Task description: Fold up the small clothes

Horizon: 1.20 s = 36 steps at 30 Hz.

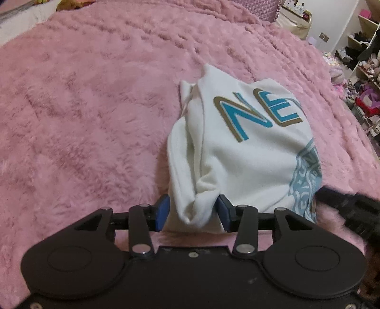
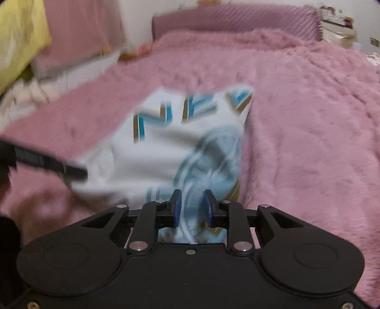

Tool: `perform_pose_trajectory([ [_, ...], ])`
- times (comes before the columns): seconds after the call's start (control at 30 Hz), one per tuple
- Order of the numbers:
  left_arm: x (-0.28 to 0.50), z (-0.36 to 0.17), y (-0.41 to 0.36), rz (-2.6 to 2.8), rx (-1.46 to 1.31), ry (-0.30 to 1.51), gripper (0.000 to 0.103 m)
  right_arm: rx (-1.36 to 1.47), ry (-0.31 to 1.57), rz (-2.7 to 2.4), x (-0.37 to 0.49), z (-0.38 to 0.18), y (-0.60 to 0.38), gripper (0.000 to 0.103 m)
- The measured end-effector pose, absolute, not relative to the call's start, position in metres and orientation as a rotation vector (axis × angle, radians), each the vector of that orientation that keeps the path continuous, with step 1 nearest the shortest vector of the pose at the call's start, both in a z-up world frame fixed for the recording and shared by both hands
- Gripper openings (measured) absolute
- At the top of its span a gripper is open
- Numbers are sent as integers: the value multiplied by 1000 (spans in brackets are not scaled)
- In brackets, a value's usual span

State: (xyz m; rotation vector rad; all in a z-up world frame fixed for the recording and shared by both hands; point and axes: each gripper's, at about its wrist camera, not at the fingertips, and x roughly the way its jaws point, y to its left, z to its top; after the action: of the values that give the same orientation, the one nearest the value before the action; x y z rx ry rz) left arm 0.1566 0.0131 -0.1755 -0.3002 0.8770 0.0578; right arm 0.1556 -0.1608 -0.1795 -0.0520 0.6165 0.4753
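Observation:
A small white shirt with blue and gold letters and a pale blue round print lies on a pink fluffy blanket. Its near edge is lifted. My left gripper is shut on a thick bunch of the shirt's near left edge, which fills the space between the blue pads. In the right wrist view, which is blurred, my right gripper is shut on the shirt at the round print. Each gripper appears in the other's view as a black shape: the right one and the left one.
The pink blanket covers a wide bed on all sides of the shirt. A pink headboard stands at the back. Shelves with shoes and toys are at the far right. A yellow cloth sits at the upper left.

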Motion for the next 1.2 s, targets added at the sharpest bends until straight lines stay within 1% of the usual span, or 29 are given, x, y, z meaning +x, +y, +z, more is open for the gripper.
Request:
perform_pose_trajectory([
  [0.03, 162, -180, 11, 53, -301, 886, 46, -84, 671, 440, 159, -190, -156, 0],
  [0.07, 168, -190, 10, 66, -284, 917, 48, -114, 727, 403, 164, -201, -155, 0],
  [0.13, 178, -214, 12, 106, -247, 1021, 49, -115, 744, 387, 160, -206, -163, 0],
  [0.23, 173, -219, 19, 95, -294, 1007, 49, -167, 760, 317, 158, -204, -166, 0],
  [0.3, 171, -210, 25, 105, -308, 993, 49, -133, 786, 318, 159, -203, -172, 0],
  [0.37, 166, -196, 26, 116, -283, 967, 49, -53, 764, 350, 157, -191, -179, 0],
  [0.43, 163, -178, 24, 147, -247, 934, 47, -39, 723, 376, 152, -178, -178, 0],
  [0.53, 157, -156, 19, 189, -226, 868, 50, -20, 681, 461, 146, -162, -168, 0],
  [0.6, 157, -151, 14, 166, -243, 815, 51, -6, 698, 505, 149, -167, -156, 0],
  [0.67, 163, -158, 11, 142, -269, 793, 52, 15, 754, 528, 158, -182, -146, 0],
  [0.73, 175, -178, 9, 101, -282, 803, 52, 1, 837, 487, 169, -202, -141, 0],
  [0.8, 190, -209, 6, 133, -237, 927, 54, 8, 874, 472, 172, -209, -145, 0],
  [0.83, 191, -221, 8, 137, -210, 942, 55, 19, 891, 474, 173, -208, -148, 0],
  [0.9, 188, -224, 14, 127, -238, 915, 55, 35, 914, 466, 175, -204, -150, 0],
  [1.2, 192, -219, 19, 128, -218, 913, 55, -5, 912, 455, 167, -205, -151, 0],
])
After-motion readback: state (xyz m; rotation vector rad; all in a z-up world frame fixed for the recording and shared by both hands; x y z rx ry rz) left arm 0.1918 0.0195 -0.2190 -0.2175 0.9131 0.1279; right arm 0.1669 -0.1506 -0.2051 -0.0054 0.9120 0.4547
